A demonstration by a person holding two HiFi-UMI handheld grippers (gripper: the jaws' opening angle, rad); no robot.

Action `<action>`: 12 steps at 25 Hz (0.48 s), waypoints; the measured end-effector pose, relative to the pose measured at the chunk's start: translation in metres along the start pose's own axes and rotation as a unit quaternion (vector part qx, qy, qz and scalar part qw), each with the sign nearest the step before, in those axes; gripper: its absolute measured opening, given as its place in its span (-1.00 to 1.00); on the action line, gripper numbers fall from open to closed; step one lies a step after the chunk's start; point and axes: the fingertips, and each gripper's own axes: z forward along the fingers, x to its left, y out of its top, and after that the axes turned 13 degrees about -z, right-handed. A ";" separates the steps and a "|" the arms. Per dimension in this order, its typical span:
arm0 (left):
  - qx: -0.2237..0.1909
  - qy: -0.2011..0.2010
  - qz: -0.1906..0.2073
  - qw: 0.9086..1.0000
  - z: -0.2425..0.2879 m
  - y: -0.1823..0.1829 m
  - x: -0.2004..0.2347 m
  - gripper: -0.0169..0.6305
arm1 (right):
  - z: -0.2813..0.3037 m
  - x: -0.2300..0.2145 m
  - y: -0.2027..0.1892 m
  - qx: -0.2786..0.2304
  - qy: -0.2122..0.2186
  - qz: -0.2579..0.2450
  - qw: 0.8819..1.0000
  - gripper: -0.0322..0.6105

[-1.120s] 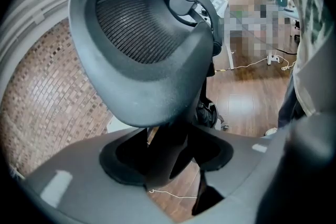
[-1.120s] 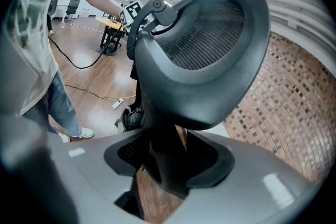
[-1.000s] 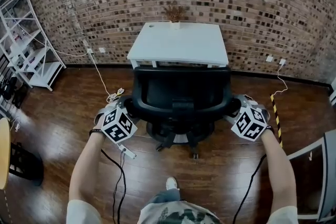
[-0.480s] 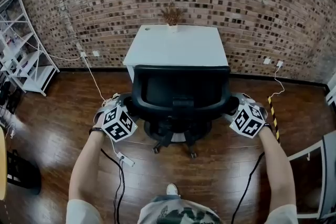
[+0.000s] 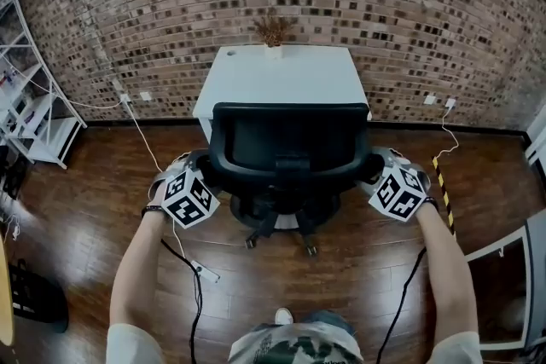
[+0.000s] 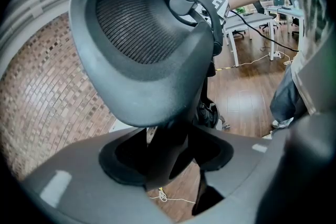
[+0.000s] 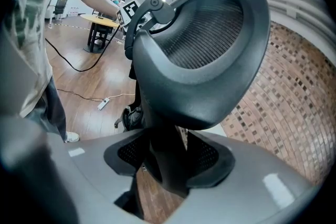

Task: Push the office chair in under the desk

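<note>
Office chair (image 5: 290,151) | left claw (image 6: 167,162), right claw (image 7: 168,165) grip its sides | desk (image 5: 281,79) ahead

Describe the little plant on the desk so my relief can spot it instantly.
Find the brick wall ahead; the white desk stands against it, just beyond the black office chair. At the middle of the desk's far edge sits a small pale pot of brown dried stems, the only thing standing on the desktop.
</note>
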 end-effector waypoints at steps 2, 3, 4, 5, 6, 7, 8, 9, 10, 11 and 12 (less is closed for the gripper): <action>0.003 -0.002 0.000 1.000 0.006 0.001 0.009 -0.12 | 0.006 -0.007 0.000 -0.001 0.002 0.001 1.000 -0.21; 0.005 -0.003 -0.001 1.000 0.009 0.003 0.013 -0.12 | 0.009 -0.011 0.001 -0.003 0.002 0.001 1.000 -0.21; 0.006 -0.005 -0.001 1.000 0.012 0.004 0.018 -0.12 | 0.011 -0.015 0.001 -0.005 0.002 0.000 1.000 -0.21; 0.007 -0.006 -0.002 1.000 0.014 0.004 0.022 -0.12 | 0.014 -0.019 0.001 -0.006 0.000 -0.001 1.000 -0.21; 0.008 -0.006 -0.003 1.000 0.017 0.004 0.026 -0.12 | 0.018 -0.022 0.001 -0.006 -0.001 -0.002 1.000 -0.21; 0.008 -0.006 -0.003 1.000 0.021 0.004 0.031 -0.12 | 0.021 -0.025 0.000 -0.008 -0.003 -0.003 1.000 -0.21; 0.009 -0.005 -0.004 1.000 0.024 0.004 0.035 -0.12 | 0.025 -0.028 0.000 -0.009 -0.004 -0.005 1.000 -0.21; 0.009 -0.005 -0.004 1.000 0.028 0.004 0.040 -0.12 | 0.029 -0.032 0.000 -0.010 -0.006 -0.007 1.000 -0.21; 0.010 -0.005 -0.005 1.000 0.031 0.004 0.045 -0.12 | 0.033 -0.036 0.000 -0.011 -0.007 -0.009 1.000 -0.21; 0.011 -0.005 -0.005 1.000 0.035 0.004 0.049 -0.12 | 0.037 -0.041 0.000 -0.013 -0.007 -0.011 1.000 -0.21; 0.012 -0.005 -0.005 1.000 0.039 0.005 0.054 -0.12 | 0.041 -0.045 0.000 -0.014 -0.007 -0.012 1.000 -0.21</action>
